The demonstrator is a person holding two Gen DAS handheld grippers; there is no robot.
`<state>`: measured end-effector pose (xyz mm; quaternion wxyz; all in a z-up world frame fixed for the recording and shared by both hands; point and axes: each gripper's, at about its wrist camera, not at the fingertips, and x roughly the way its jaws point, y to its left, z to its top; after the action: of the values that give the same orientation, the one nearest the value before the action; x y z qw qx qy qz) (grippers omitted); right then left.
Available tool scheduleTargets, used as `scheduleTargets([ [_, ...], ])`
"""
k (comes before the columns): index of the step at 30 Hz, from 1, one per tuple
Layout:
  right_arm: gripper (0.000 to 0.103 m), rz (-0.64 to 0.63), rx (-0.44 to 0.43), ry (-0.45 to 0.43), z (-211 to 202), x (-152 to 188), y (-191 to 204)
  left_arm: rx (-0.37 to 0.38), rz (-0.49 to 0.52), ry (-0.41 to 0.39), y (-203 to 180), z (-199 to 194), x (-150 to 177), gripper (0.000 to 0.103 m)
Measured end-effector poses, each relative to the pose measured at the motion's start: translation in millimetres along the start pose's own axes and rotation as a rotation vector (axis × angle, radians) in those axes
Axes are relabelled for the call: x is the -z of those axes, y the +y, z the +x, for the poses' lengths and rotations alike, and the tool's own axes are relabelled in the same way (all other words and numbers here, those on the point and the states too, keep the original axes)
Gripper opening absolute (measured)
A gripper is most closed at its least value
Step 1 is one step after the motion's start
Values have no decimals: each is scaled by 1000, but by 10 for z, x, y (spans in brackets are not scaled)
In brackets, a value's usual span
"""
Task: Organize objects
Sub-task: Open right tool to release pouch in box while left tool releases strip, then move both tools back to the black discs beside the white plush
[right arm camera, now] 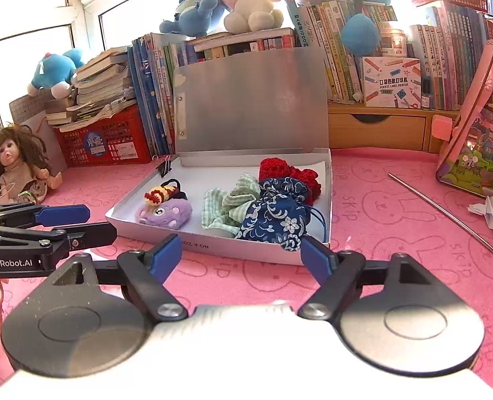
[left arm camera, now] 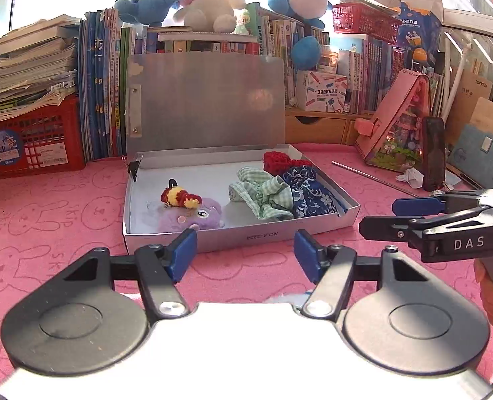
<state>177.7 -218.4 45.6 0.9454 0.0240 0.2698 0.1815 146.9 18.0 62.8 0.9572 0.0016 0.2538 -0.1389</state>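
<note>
A shallow silver box (left arm camera: 246,237) (right arm camera: 226,248) lies on the pink mat with its lid (left arm camera: 206,100) standing upright behind it. Inside lie a purple plush (left arm camera: 189,217) (right arm camera: 166,213), a red and yellow crocheted toy (left arm camera: 179,197), a green gingham pouch (left arm camera: 263,193) (right arm camera: 228,205), a blue floral pouch (left arm camera: 309,190) (right arm camera: 276,216) and a red crocheted piece (left arm camera: 279,160) (right arm camera: 281,168). My left gripper (left arm camera: 244,253) (right arm camera: 101,221) hovers open just before the box's front wall, holding nothing. My right gripper (right arm camera: 241,253) (left arm camera: 379,216) is open beside it on the right, also with nothing in it.
Books, plush toys and a red basket (left arm camera: 29,143) line the back. A doll (right arm camera: 16,166) sits at far left. A thin metal rod (right arm camera: 446,213), crumpled paper (right arm camera: 489,208) and a pink triangular toy house (left arm camera: 403,123) lie right of the box.
</note>
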Motion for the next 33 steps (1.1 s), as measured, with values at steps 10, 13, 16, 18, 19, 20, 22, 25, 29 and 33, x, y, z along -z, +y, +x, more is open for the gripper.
scheduleTargets([
  [10, 87, -58, -66, 40, -359, 501, 236, -30, 36, 35, -62, -312, 486, 70],
  [13, 87, -98, -68, 48, -434, 648, 327, -57, 15, 62, -6, -331, 606, 70],
  [16, 87, -151, -74, 71, -480, 777, 417, -71, -2, 87, 54, -326, 685, 70],
  [18, 87, -184, -77, 79, -511, 847, 475, -72, -4, 94, 72, -324, 716, 69],
  [19, 87, -194, -82, 83, -525, 874, 496, -74, -3, 96, 78, -319, 728, 69],
  [20, 87, -203, -88, 87, -539, 896, 514, -77, -2, 97, 81, -311, 732, 69],
  [22, 87, -218, -96, 94, -568, 951, 550, -83, -7, 96, 89, -294, 739, 68],
  [25, 87, -225, -97, 105, -578, 1011, 581, -94, -22, 95, 106, -272, 730, 61],
  [29, 87, -226, -91, 115, -573, 1061, 593, -98, -22, 106, 120, -245, 731, 55],
  [33, 85, -256, -61, 122, -555, 1131, 636, -107, -25, 120, 119, -206, 753, 55],
])
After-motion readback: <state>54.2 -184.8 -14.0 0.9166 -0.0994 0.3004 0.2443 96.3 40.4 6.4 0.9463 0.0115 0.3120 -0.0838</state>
